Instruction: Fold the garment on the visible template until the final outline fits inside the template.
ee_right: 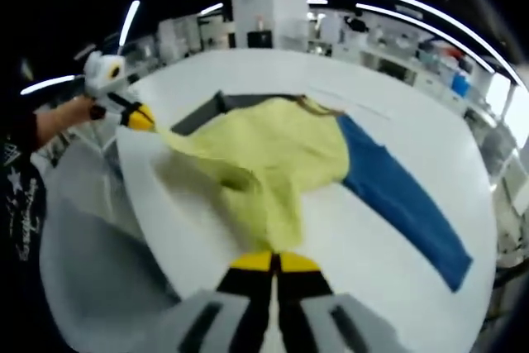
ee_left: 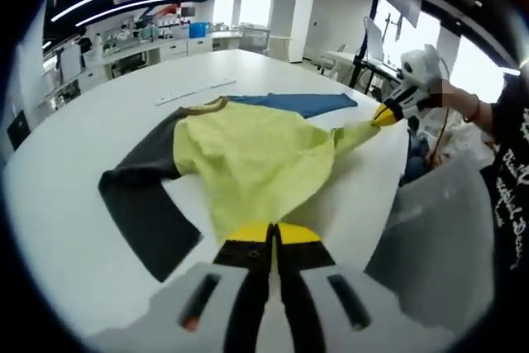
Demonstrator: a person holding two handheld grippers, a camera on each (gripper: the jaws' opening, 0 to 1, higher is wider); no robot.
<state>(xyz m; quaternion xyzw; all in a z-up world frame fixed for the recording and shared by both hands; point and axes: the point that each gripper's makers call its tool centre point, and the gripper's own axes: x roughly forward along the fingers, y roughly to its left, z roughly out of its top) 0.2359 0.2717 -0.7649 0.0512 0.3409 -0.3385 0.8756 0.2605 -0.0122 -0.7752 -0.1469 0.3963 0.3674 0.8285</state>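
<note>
In the left gripper view, the left tongs (ee_left: 273, 233) rise from the bottom. Their two yellow tips are pressed together and pinch the near edge of the garment (ee_left: 248, 159). The garment is a shirt with a yellow body, one dark grey sleeve (ee_left: 145, 204) and one blue sleeve (ee_left: 302, 103). It lies on the round white worktop (ee_left: 99, 121), straight ahead of the tongs. The grey sleeve spreads out to the left of the tongs. The blue sleeve lies flat at the far side, a bit to the right. Far off to the right, the right tongs (ee_left: 383, 115) pinch a corner of the yellow cloth and lift it off the worktop. A hand (ee_left: 450, 98) holds them. The person's black sleeve (ee_left: 508, 179) has white writing on it, but it is too small to read. A thin white strip (ee_left: 195, 93) lies on the worktop beyond the garment. A blue box (ee_left: 198, 30) sits on a far bench; I cannot tell what is in it.

In the right gripper view, the right tongs (ee_right: 274, 262) are closed on the near edge of the yellow cloth (ee_right: 264, 159). The blue sleeve (ee_right: 405, 204) stretches to the right of them. The grey sleeve (ee_right: 219, 107) peeks out at the far side. Far to the left, the left tongs (ee_right: 142, 118) grip another yellow corner and hold it up, just past the worktop edge (ee_right: 149, 204). The black sleeve (ee_right: 18, 204) shows white letters and a star that I cannot read.
</note>
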